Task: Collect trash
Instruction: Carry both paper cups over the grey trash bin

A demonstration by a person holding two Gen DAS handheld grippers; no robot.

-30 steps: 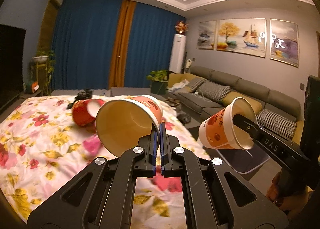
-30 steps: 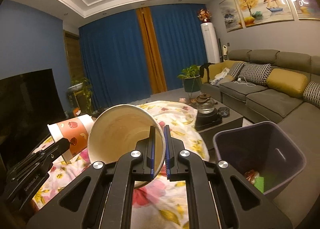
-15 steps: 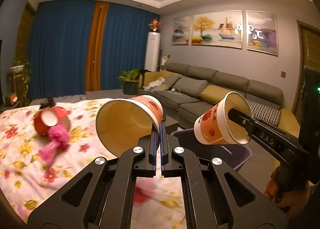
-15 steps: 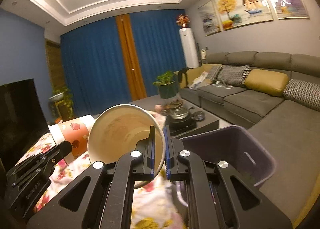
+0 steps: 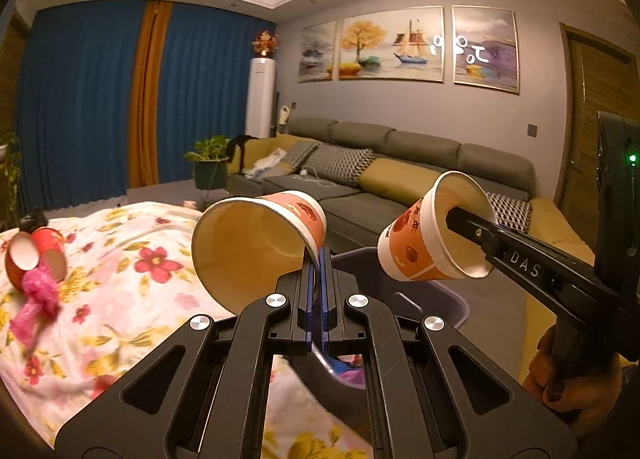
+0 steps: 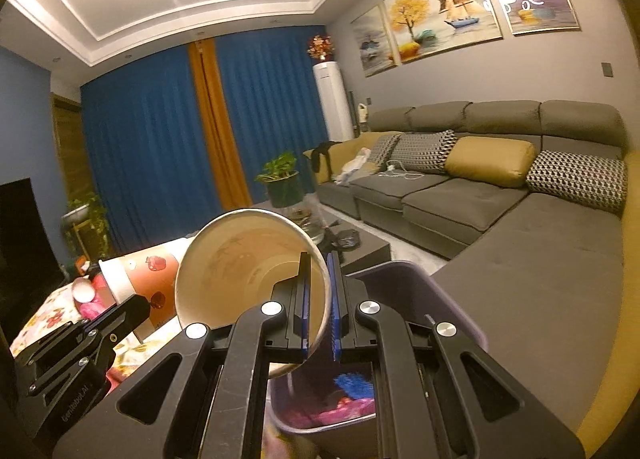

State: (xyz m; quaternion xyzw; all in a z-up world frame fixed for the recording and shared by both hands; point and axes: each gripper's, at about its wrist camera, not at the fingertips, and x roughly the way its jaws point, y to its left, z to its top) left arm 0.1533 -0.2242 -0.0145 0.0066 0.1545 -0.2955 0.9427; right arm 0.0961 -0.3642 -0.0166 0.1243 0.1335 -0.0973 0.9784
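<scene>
My left gripper (image 5: 318, 259) is shut on the rim of an orange paper cup (image 5: 248, 243), held on its side over the edge of the purple trash bin (image 5: 440, 299). My right gripper (image 6: 318, 271) is shut on the rim of a second orange paper cup (image 6: 240, 263), held above the same bin (image 6: 404, 283). In the left wrist view the right gripper (image 5: 476, 229) and its cup (image 5: 424, 247) hang to the right. In the right wrist view the left gripper's cup (image 6: 140, 275) shows at the left. The bin holds pink and blue trash (image 6: 352, 395).
A floral-clothed table (image 5: 120, 279) at the left carries a red cup (image 5: 32, 259) on its side and a pink wrapper (image 5: 34, 303). A grey sofa (image 6: 500, 211) lies to the right. A dark coffee table (image 6: 360, 247) stands beyond the bin.
Both grippers have swung to the right with their cups, away from the table and over the purple bin, which now sits directly beneath them. Both grips are unchanged.
</scene>
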